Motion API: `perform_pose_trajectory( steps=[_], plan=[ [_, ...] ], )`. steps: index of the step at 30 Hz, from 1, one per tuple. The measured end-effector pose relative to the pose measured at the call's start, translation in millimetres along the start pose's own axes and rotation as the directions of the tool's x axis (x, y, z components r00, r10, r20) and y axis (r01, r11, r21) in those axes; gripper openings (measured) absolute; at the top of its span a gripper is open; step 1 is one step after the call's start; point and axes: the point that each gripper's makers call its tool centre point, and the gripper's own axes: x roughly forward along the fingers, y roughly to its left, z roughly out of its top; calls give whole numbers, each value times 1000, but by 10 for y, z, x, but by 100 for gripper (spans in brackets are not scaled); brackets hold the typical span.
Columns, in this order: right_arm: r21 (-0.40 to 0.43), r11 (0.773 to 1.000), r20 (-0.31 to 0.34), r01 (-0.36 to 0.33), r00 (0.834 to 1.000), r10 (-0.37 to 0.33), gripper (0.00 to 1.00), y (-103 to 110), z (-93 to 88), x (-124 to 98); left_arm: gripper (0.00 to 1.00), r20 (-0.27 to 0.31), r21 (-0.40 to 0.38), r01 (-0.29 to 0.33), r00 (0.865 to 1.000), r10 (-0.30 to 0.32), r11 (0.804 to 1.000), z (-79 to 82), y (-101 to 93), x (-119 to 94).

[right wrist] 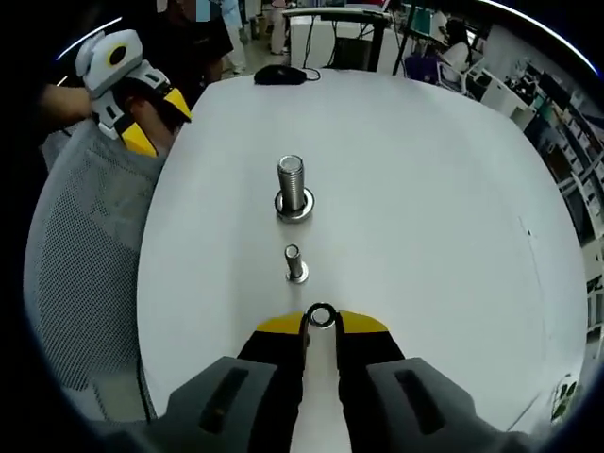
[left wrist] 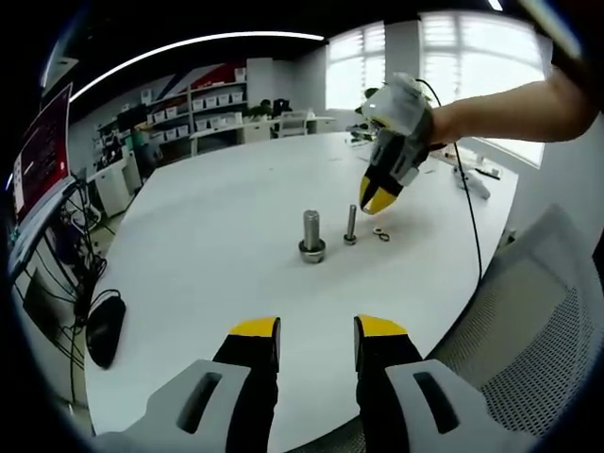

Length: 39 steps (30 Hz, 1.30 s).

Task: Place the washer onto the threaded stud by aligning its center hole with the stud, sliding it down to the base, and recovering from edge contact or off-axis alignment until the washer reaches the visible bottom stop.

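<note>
Two studs stand ahead of the right gripper (right wrist: 321, 326), its jaws pinching the washer (right wrist: 321, 315); small stud (right wrist: 295, 263) nearest, large stud (right wrist: 293, 187) beyond. Left gripper (left wrist: 316, 332) spread, empty.

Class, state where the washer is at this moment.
In the right gripper view the washer lies flat on the white table, between the right gripper's yellow fingertips, just short of the small stud; the large bolt stands beyond.

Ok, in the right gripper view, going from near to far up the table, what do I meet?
Right gripper → washer between its tips → small stud → large bolt → mouse at the far edge.
</note>
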Motion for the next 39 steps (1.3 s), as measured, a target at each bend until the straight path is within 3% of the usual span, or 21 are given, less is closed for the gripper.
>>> perform_pose_trajectory(
  steps=[20,39],
  plan=[
    [-110,993,-18,-51,999,50,13,163,377,-102,29,12,-1,7,1000,-7,1000,20,-11,-6],
    [-211,974,-113,-81,992,58,13,162,399,45,29,18,-7,15,1000,-14,1000,24,-19,-6]
  ],
)
